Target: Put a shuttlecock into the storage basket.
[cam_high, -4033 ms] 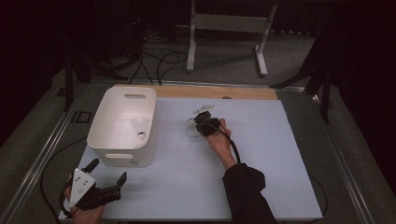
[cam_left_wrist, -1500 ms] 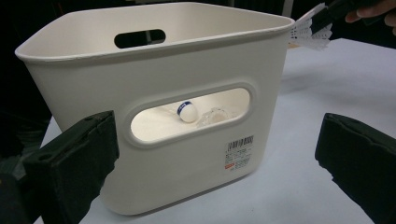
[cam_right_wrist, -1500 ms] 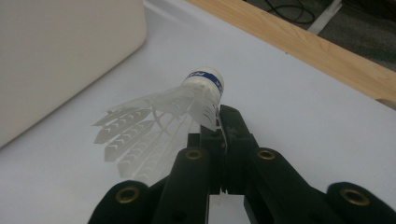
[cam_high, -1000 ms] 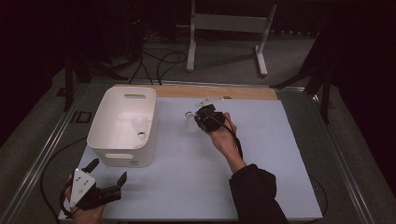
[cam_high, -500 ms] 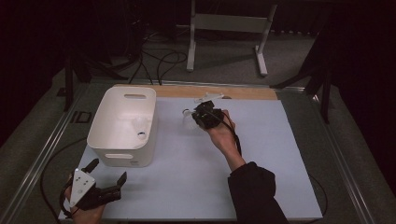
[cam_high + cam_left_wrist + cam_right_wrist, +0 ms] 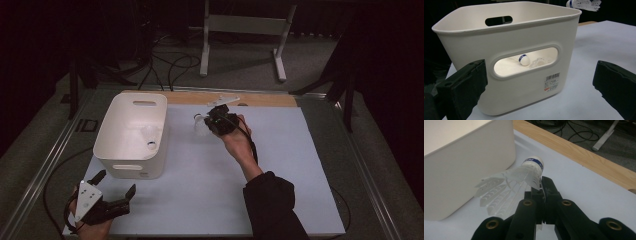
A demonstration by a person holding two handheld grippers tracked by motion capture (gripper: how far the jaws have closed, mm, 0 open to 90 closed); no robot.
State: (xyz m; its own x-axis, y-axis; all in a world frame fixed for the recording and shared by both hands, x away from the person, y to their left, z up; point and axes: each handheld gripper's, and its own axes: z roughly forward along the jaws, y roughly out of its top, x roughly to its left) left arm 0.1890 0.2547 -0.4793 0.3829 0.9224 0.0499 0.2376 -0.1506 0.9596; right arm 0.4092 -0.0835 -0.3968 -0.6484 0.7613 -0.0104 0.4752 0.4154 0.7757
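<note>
Shuttlecock [image 6: 524,176] is the thing in hand, but size sets the order, so the table [image 6: 300,165] comes first: a pale blue top with a wooden strip along its far edge, dark floor and cables beyond it.

Next in size is the white bin [image 6: 132,132], standing near the far left corner of the table, with a slot handle in each end wall. Through the near slot, in the left gripper view, a second shuttlecock [image 6: 524,59] with a blue band round its white cork lies on the bin's floor.

Right gripper [image 6: 220,120] is held above the table near the middle of the far edge, just right of the bin and apart from it. Its jaws are closed tight, pinching the edge of the shuttlecock's translucent skirt. The shuttlecock sticks out to the bin side of the gripper, white cork with a blue band pointing toward the wooden strip, skirt fanning toward the bin wall. It is clear of the table surface.

Left gripper [image 6: 112,200] sits at the near left corner of the table, in front of the bin. Its jaws stand wide apart with nothing between them, aimed at the bin's near wall without touching it.
</note>
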